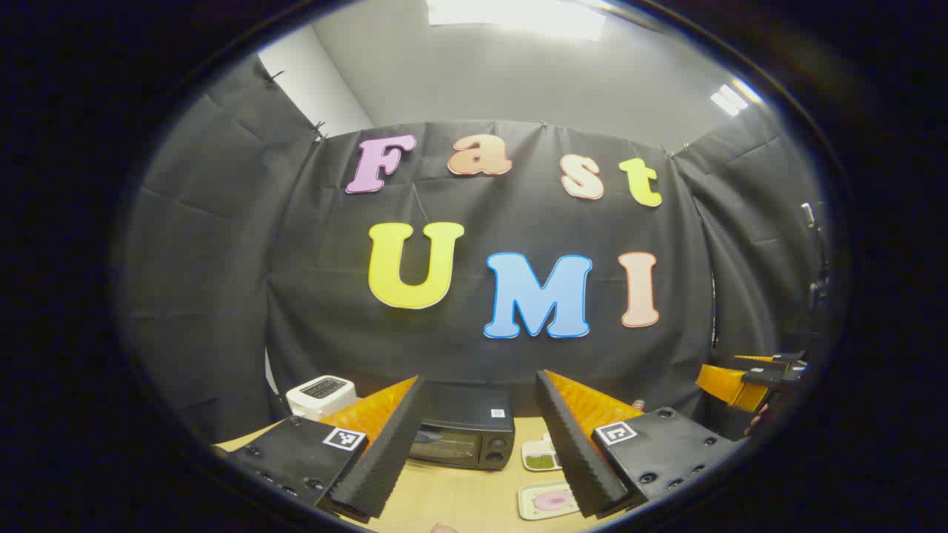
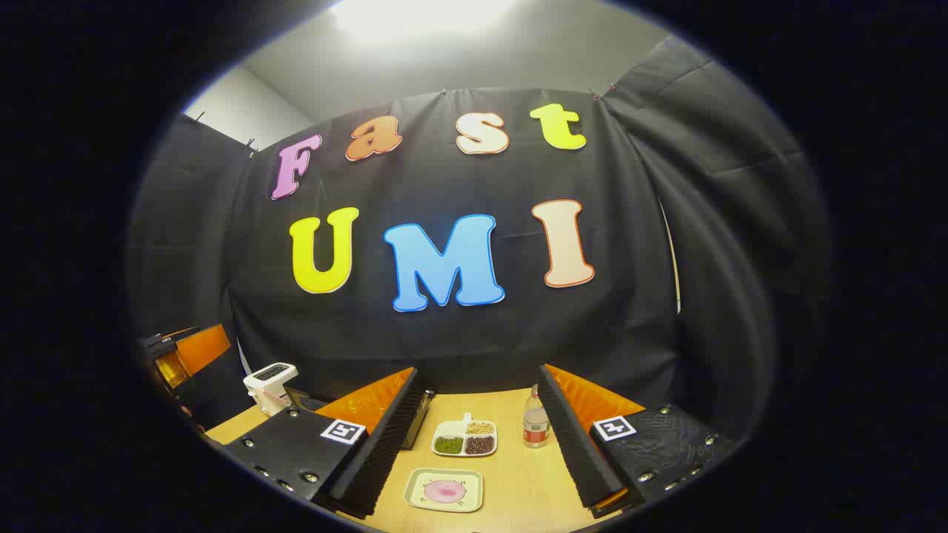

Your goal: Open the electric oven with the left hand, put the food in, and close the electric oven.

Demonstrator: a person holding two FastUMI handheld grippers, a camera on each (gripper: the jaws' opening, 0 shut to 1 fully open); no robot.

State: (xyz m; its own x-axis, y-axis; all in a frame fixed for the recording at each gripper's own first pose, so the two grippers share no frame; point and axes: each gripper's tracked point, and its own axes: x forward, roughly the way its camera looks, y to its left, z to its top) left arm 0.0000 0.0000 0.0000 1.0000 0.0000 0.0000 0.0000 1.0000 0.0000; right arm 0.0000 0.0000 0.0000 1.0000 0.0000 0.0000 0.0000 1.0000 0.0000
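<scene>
The left gripper (image 1: 480,437), with black ridged pads backed in orange, stands with its fingers spread wide at the bottom of the left gripper view, holding nothing. The right gripper (image 2: 480,433) is likewise spread and empty at the bottom of the right gripper view. Beneath both lies a light wooden table (image 2: 518,481). A black electric oven (image 1: 463,435), door closed, sits at lower centre of the left gripper view, between that gripper's fingers. A white toaster (image 2: 270,385) stands at lower left. A pale square plate with pink food (image 2: 444,490) lies bottom centre, a white divided dish of beans (image 2: 465,438) just behind it, and a small clear bottle (image 2: 535,427) to the right.
</scene>
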